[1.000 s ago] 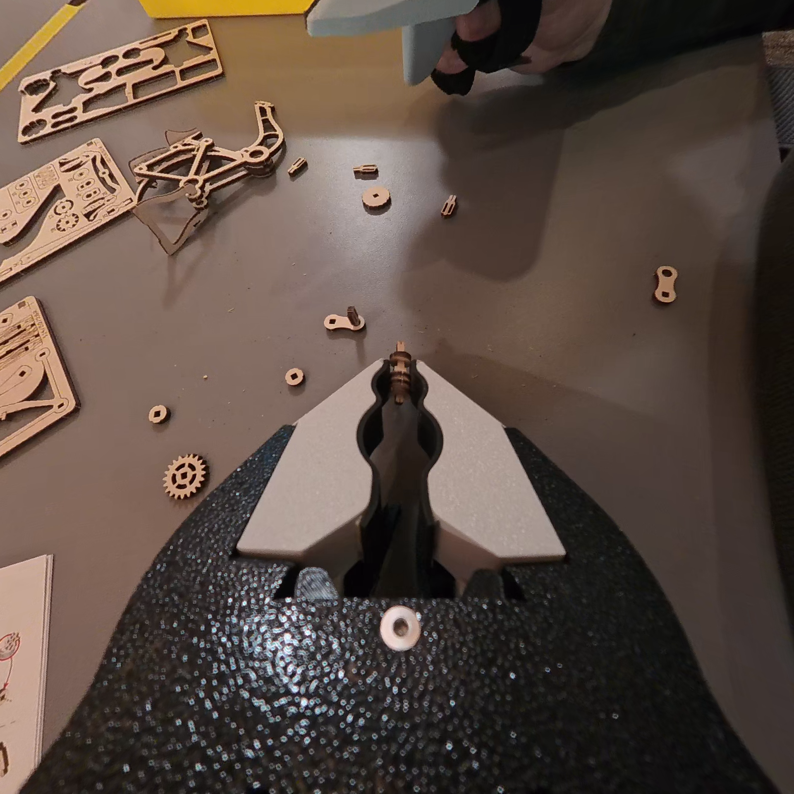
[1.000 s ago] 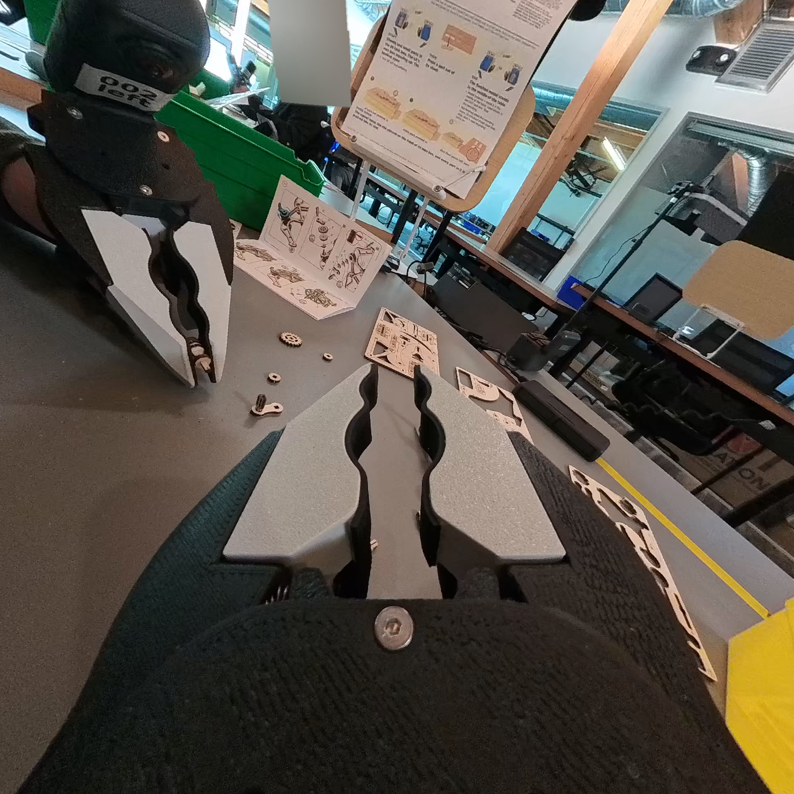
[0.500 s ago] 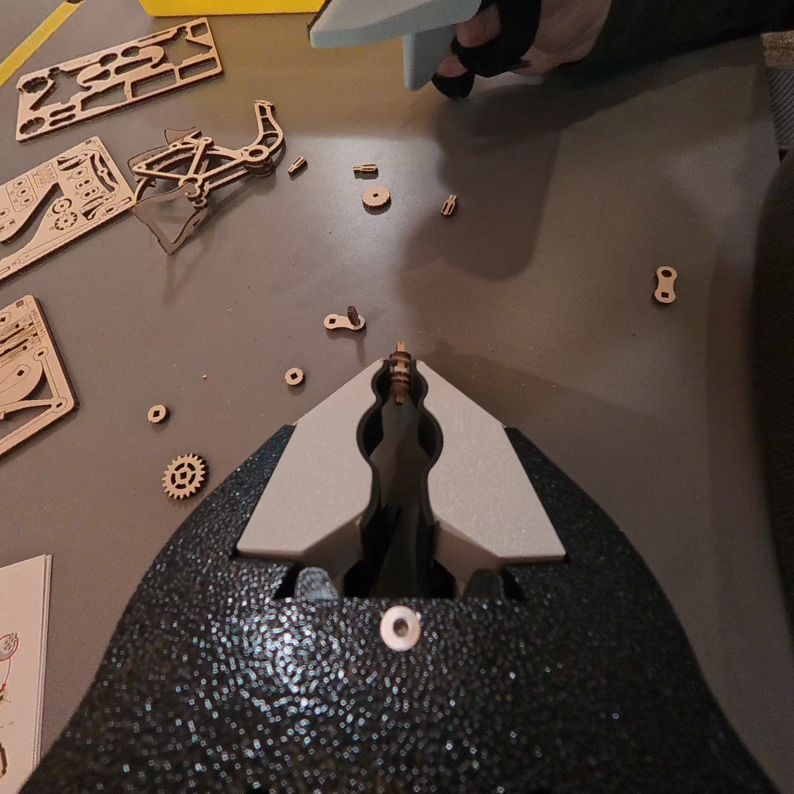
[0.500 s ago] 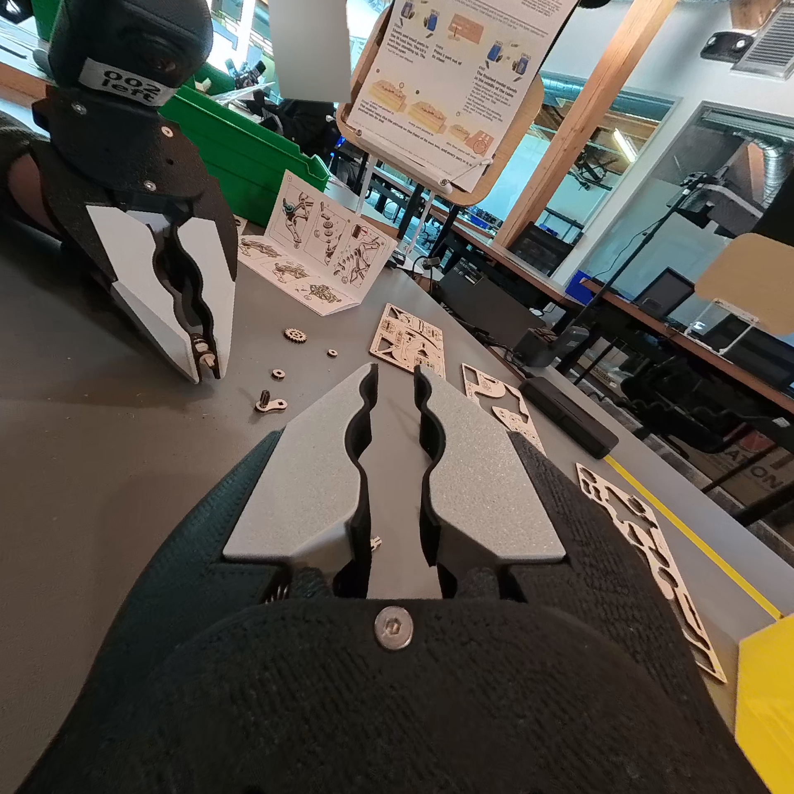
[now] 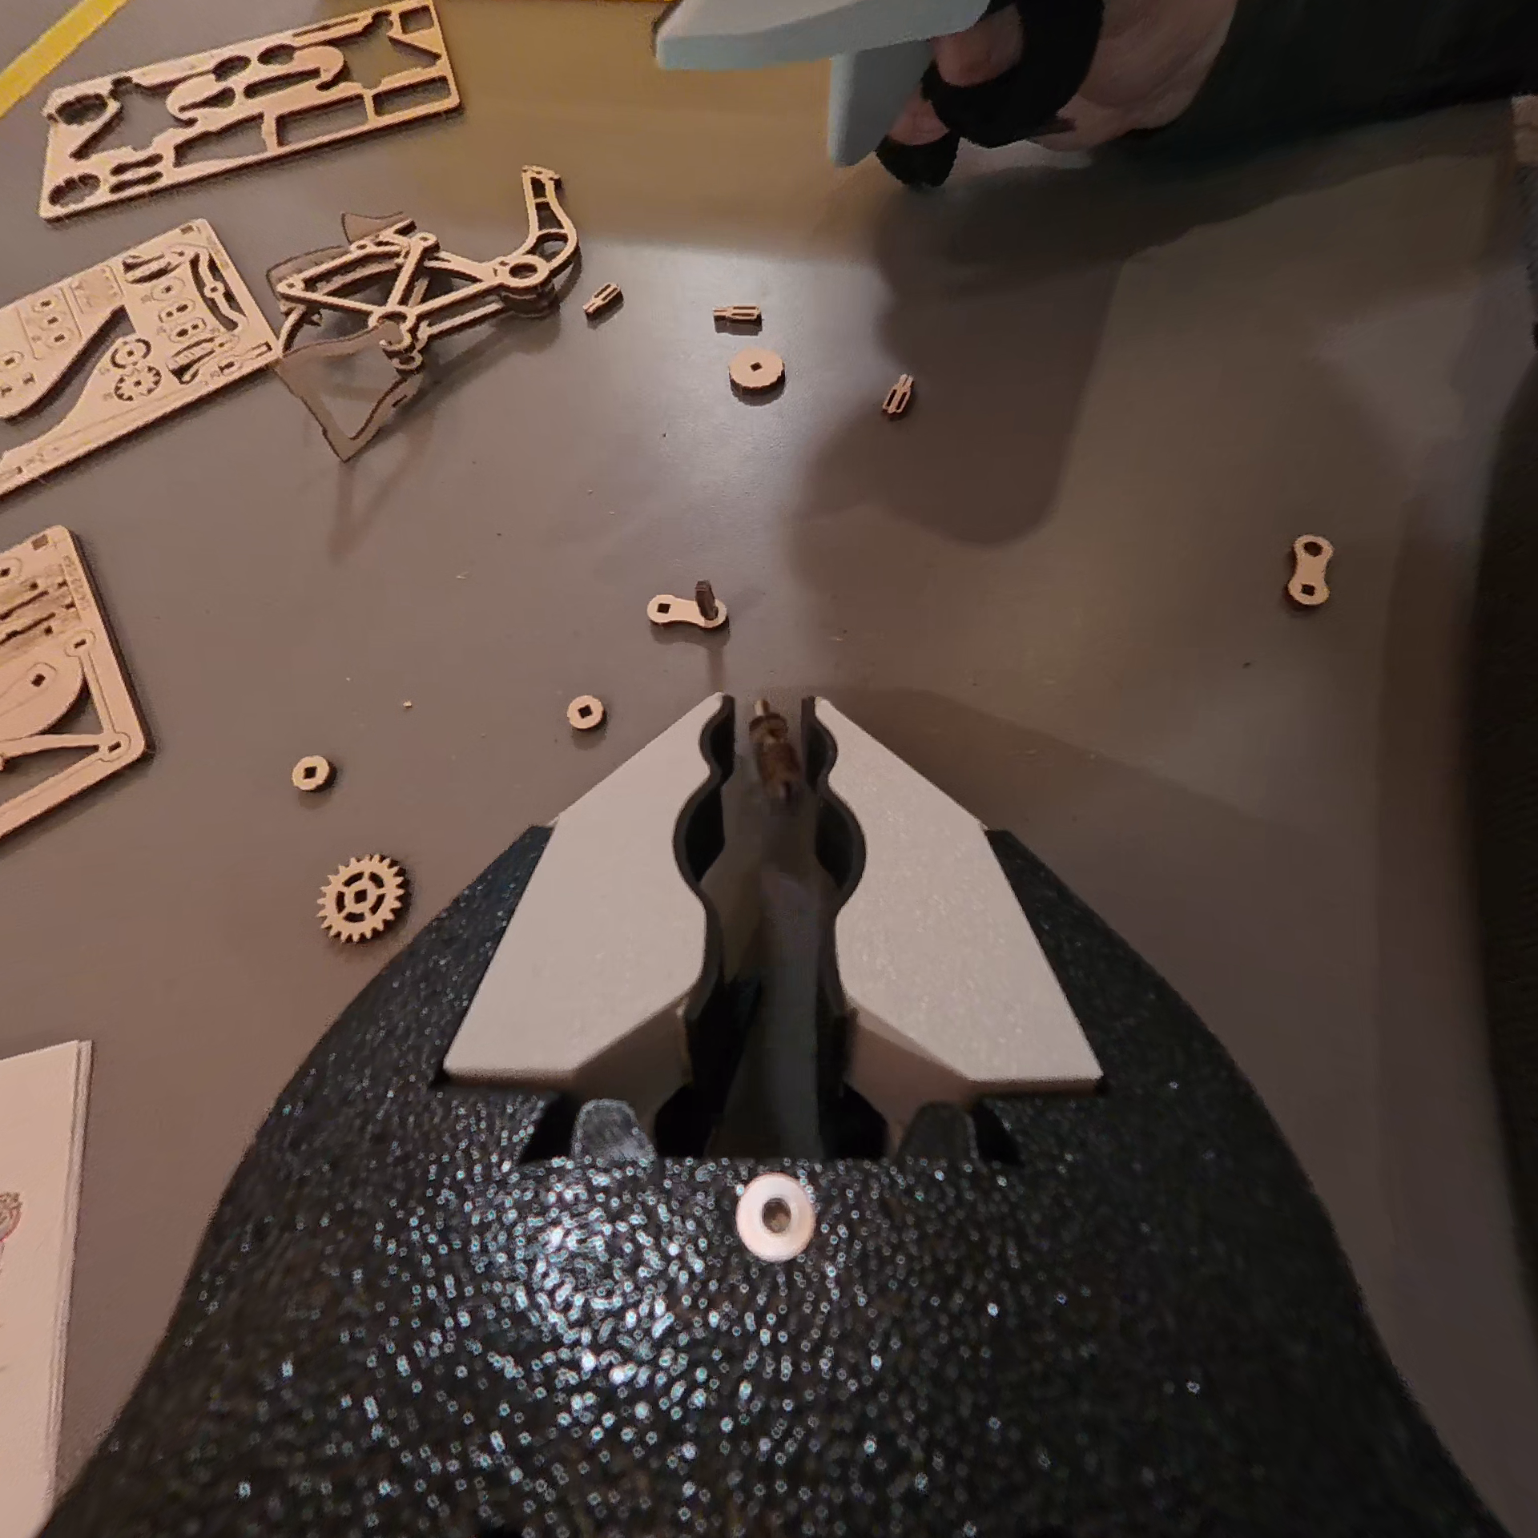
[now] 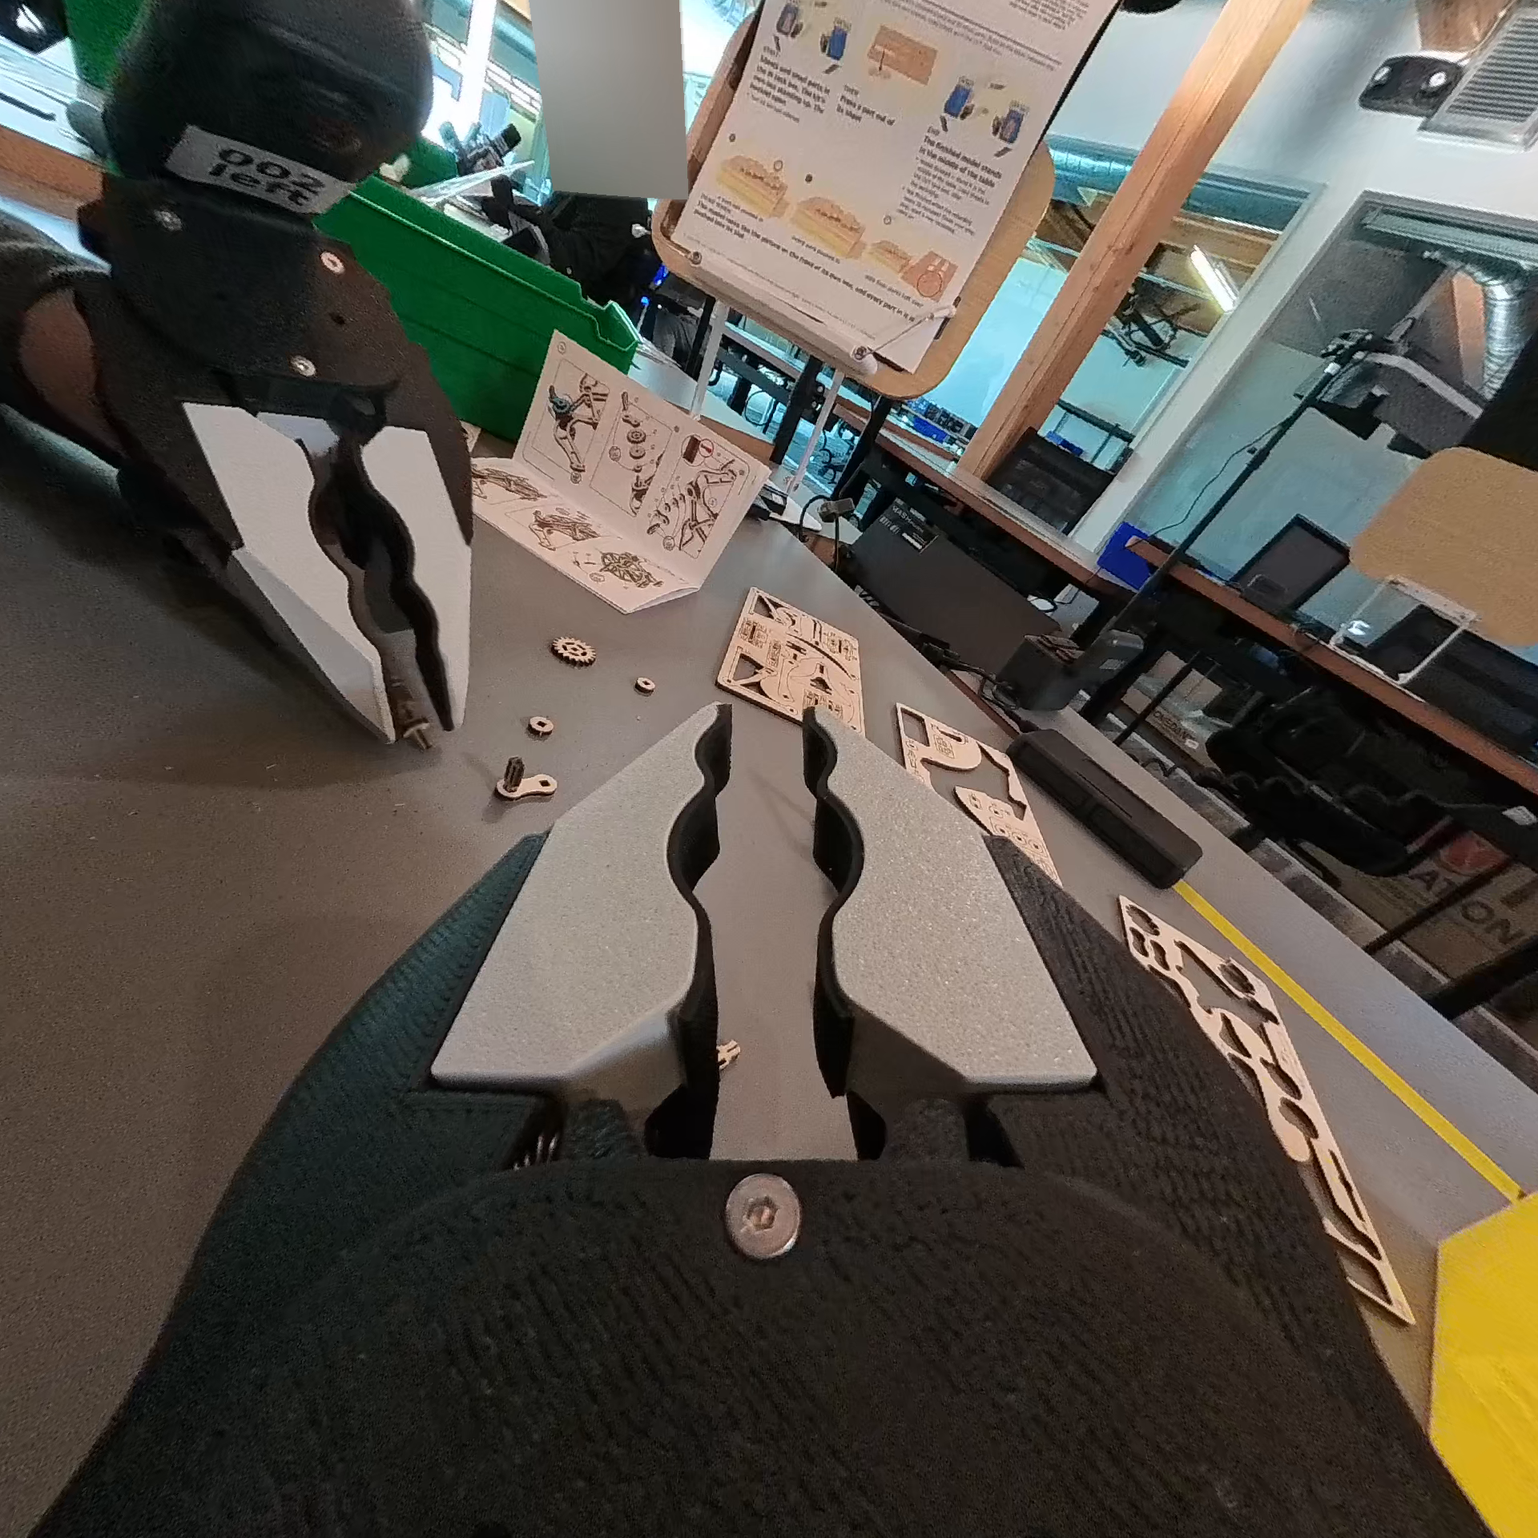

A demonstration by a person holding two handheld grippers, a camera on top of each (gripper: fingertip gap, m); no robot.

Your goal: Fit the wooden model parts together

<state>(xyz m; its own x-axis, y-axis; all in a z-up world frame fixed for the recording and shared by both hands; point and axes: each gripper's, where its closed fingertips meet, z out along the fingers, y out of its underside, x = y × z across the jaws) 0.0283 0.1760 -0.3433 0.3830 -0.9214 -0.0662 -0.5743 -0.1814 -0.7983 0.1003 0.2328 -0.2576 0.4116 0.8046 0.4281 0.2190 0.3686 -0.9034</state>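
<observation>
My left gripper (image 5: 767, 707) stands open low over the grey table (image 5: 1082, 832). A small wooden axle piece (image 5: 770, 749) sits loose and blurred between its fingertips. In the right wrist view the left gripper (image 6: 420, 720) points down at the table with the axle piece (image 6: 414, 731) sticking out below its tips. A flat wooden link with an upright peg (image 5: 687, 612) lies just ahead of it and also shows in the right wrist view (image 6: 524, 782). My right gripper (image 6: 766, 716) is open and empty, held low at the table's far side.
A partly built wooden frame (image 5: 424, 291), punched sheets (image 5: 241, 108), a gear (image 5: 362, 897), a disc (image 5: 756, 370), small washers and pegs and a second link (image 5: 1309, 570) lie around. An open booklet (image 6: 632, 491), a green bin (image 6: 474, 291) and a yellow box (image 6: 1490, 1365) border the table. About 12 cm separates my left fingertips from my right. To reach the gear (image 5: 362, 897) in a straight line is about 9 cm for my left fingers, about 15 cm for my right. Look for it in the right wrist view (image 6: 572, 649) too.
My left gripper's fingers have parted and let go of the axle piece, which now sits loose between the tips. The right gripper has barely moved and stays open.
</observation>
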